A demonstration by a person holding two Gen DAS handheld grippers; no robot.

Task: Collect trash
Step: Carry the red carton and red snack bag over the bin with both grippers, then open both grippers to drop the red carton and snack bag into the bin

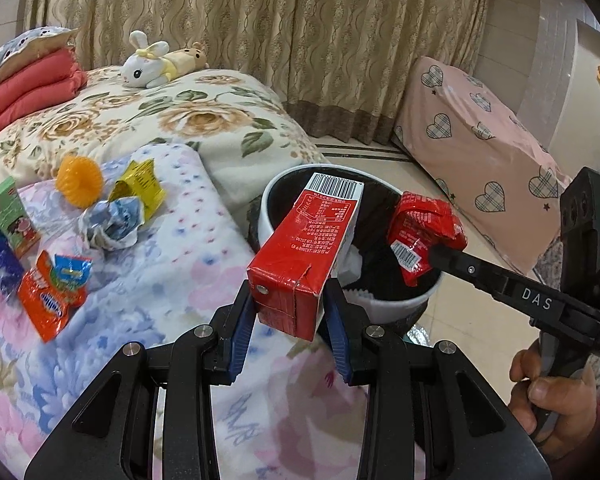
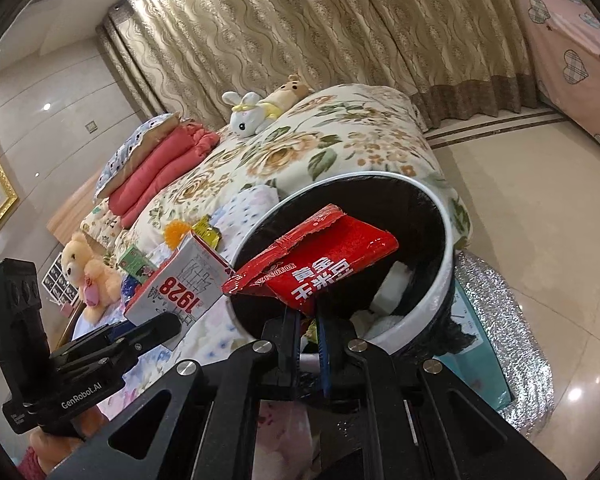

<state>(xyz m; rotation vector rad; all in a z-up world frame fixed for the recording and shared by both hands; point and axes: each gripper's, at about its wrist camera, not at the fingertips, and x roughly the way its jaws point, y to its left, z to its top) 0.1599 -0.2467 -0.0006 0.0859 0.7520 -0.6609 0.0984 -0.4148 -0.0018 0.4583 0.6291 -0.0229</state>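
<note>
Midway: the left gripper (image 1: 290,316) clamps a red rectangular drink carton (image 1: 306,252) and the right gripper (image 2: 309,322) a crinkled red foil wrapper (image 2: 324,260) over the white-rimmed black-lined bin (image 1: 266,216) (paper already inside), with an orange snack packet (image 1: 46,300), crumpled wrappers and a small green carton (image 1: 10,216) left on the bed.

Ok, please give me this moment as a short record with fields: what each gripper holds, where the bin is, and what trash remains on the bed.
left gripper: shut on red carton, at the bin rim
right gripper: shut on red wrapper, over the bin opening
bin: white rim, dark liner, beside the bed
left on blanket: orange snack bag, green carton, crumpled wrapper, yellow wrapper
</note>
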